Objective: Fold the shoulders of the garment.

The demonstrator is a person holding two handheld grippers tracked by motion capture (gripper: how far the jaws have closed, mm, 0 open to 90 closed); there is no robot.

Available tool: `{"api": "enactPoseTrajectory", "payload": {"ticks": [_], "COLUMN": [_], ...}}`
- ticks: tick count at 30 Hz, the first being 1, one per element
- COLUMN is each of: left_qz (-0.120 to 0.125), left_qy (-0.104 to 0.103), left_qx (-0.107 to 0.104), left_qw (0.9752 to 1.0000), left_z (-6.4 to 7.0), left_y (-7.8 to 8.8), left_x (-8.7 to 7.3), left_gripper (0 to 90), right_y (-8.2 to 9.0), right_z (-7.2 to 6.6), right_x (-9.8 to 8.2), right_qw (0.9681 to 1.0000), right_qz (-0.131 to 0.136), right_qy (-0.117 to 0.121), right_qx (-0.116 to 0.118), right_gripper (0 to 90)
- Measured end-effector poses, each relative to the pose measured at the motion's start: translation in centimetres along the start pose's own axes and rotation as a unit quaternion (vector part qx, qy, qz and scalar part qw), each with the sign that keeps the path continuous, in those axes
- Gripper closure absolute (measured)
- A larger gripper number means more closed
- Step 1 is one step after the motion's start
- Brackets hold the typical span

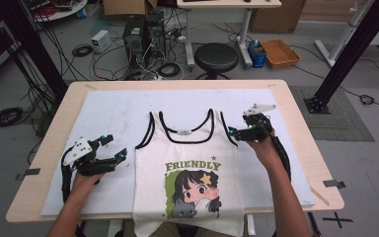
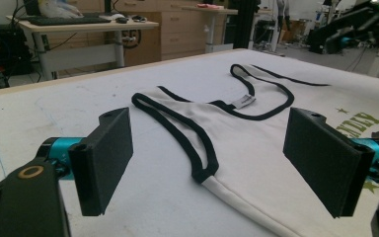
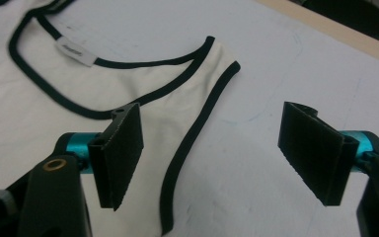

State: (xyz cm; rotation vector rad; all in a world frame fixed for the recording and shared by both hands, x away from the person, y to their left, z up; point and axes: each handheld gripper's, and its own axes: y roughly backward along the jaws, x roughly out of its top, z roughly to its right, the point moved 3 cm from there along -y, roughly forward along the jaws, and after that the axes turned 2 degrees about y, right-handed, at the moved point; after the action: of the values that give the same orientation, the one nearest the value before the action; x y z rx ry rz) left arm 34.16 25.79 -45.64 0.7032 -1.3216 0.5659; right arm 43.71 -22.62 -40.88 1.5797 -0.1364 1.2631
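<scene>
Right gripper view: the right gripper point(image 3: 217, 158) hangs just above the tank top's point(image 3: 128, 98) shoulder strap point(image 3: 212, 64), jaws apart with nothing between them; its black-trimmed armhole edge point(image 3: 182, 148) runs under the gap.
Left gripper view: the left gripper point(image 2: 207, 163) is open too, empty, low over the white mat point(image 2: 79, 98), facing the other armhole point(image 2: 197, 153).
Tank top: it lies flat and face up on the mat in the middle of the counter point(image 1: 296, 113), neck away from the person, hem hanging over the near edge; in the high view the right gripper point(image 1: 242, 132) is at its right strap and the left gripper point(image 1: 113, 148) is apart from its left side.
Step in hand: likely taking the shoulders for a fold.
Doing it well: lower each gripper so one pad slides under both cloth layers at the trim, close fully, then lift both sides evenly.
Risk: pinching one layer only, or dragging the shirt askew.
</scene>
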Motion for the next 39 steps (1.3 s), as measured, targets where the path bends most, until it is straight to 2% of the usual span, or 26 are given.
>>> {"api": "enactPoseTrajectory", "payload": {"ticks": [1, 3, 5, 7, 8, 10, 12, 13, 15, 18, 19, 20, 21, 23, 24, 25, 26, 28, 30, 32, 33, 34, 39], "left_qz": [0.001, -0.001, -0.001, -0.003, -0.003, -0.002, -0.003, -0.003, -0.003, -0.002, -0.002, -0.002, -0.003, -0.004, -0.004, -0.005, -0.007, -0.01, -0.013, -0.014, -0.014, -0.014, -0.016], "left_qy": [0.003, 0.006, 0.009, 0.011, 0.013, 0.015, 0.014, 0.012, 0.013, 0.018, 0.019, 0.019, 0.019, 0.019, 0.019, 0.02, 0.018, 0.018, 0.018, 0.014, 0.014, 0.014, 0.008], "left_qx": [0.0, 0.0, 0.002, 0.001, 0.002, 0.002, 0.001, 0.001, 0.001, 0.001, 0.001, 0.001, 0.001, 0.002, 0.002, 0.005, 0.005, 0.006, 0.007, 0.009, 0.009, 0.009, 0.009], "left_qw": [1.0, 1.0, 1.0, 0.9999, 0.9999, 0.9999, 0.9999, 0.9999, 0.9999, 0.9998, 0.9998, 0.9998, 0.9998, 0.9998, 0.9998, 0.9998, 0.9998, 0.9998, 0.9997, 0.9998, 0.9998, 0.9998, 0.9998], "left_z": [0.0, -0.1, -0.1, -0.2, -0.2, -0.2, -0.2, -0.2, -0.2, -0.3, -0.3, -0.3, -0.3, -0.3, -0.3, -0.3, -0.3, -0.3, -0.3, -0.2, -0.2, -0.2, -0.2], "left_y": [0.0, -0.1, -0.1, -0.1, -0.1, -0.1, -0.1, -0.1, -0.1, -0.1, -0.1, -0.1, -0.1, -0.1, -0.1, -0.2, -0.2, -0.2, -0.3, -0.3, -0.3, -0.3, -0.3], "left_x": [0.0, 0.0, 0.0, 0.0, 0.0, 0.0, 0.0, 0.0, 0.0, 0.0, 0.0, 0.0, 0.0, 0.0, 0.0, 0.0, 0.0, 0.0, 0.0, 0.0, 0.0, 0.0, 0.0], "left_gripper": [19.0, 19.0, 19.1, 19.1, 19.1, 19.1, 19.1, 19.2, 19.2, 19.3, 19.3, 19.2, 19.2, 19.2, 19.3, 19.3, 19.3, 19.9, 19.9, 19.9, 19.9, 19.9, 19.9], "right_y": [-1.6, -3.3, -5.2, -6.8, -6.8, -8.7, -9.1, -9.8, -10.1, -11.1, -11.6, -11.6, -12.1, -12.2, -12.2, -12.1, -12.1, -11.9, -11.8, -11.0, -11.0, -10.3, -8.0], "right_z": [0.4, 0.4, 0.3, 0.5, 0.5, 1.0, 1.1, 1.4, 1.5, 1.5, 1.4, 1.4, 1.4, 1.4, 1.4, 1.3, 1.2, 1.1, 1.0, 0.7, 0.7, 0.4, -0.7], "right_x": [1.3, 2.5, 3.4, 4.0, 4.0, 4.3, 4.2, 4.1, 4.1, 4.0, 4.0, 4.0, 4.0, 4.0, 4.0, 4.0, 4.0, 4.0, 4.0, 4.3, 4.3, 4.6, 5.1], "right_qw": [0.9996, 0.9985, 0.9961, 0.9939, 0.9939, 0.9931, 0.9933, 0.994, 0.9942, 0.9934, 0.9927, 0.9927, 0.9921, 0.9926, 0.9926, 0.9925, 0.9923, 0.9919, 0.9922, 0.9947, 0.9947, 0.9962, 0.9973], "right_qz": [-0.029, -0.053, -0.084, -0.103, -0.103, -0.113, -0.112, -0.107, -0.106, -0.112, -0.118, -0.118, -0.123, -0.12, -0.12, -0.118, -0.119, -0.121, -0.119, -0.093, -0.093, -0.074, -0.032], "right_qy": [0.002, 0.01, 0.029, 0.038, 0.038, 0.029, 0.023, 0.013, 0.011, 0.021, 0.021, 0.021, 0.021, 0.017, 0.017, 0.021, 0.023, 0.032, 0.027, 0.027, 0.027, 0.033, 0.052], "right_qx": [0.001, 0.005, -0.001, -0.004, -0.004, -0.013, -0.018, -0.019, -0.02, -0.013, -0.009, -0.009, -0.005, 0.006, 0.006, 0.023, 0.024, 0.022, 0.026, 0.032, 0.032, 0.033, 0.042], "right_gripper": [26.8, 30.7, 33.8, 36.3, 36.3, 39.0, 40.1, 41.4, 42.6, 45.7, 49.5, 49.5, 54.8, 65.5, 65.5, 77.2, 83.0, 84.7, 84.9, 85.2, 85.2, 85.2, 85.1]}}
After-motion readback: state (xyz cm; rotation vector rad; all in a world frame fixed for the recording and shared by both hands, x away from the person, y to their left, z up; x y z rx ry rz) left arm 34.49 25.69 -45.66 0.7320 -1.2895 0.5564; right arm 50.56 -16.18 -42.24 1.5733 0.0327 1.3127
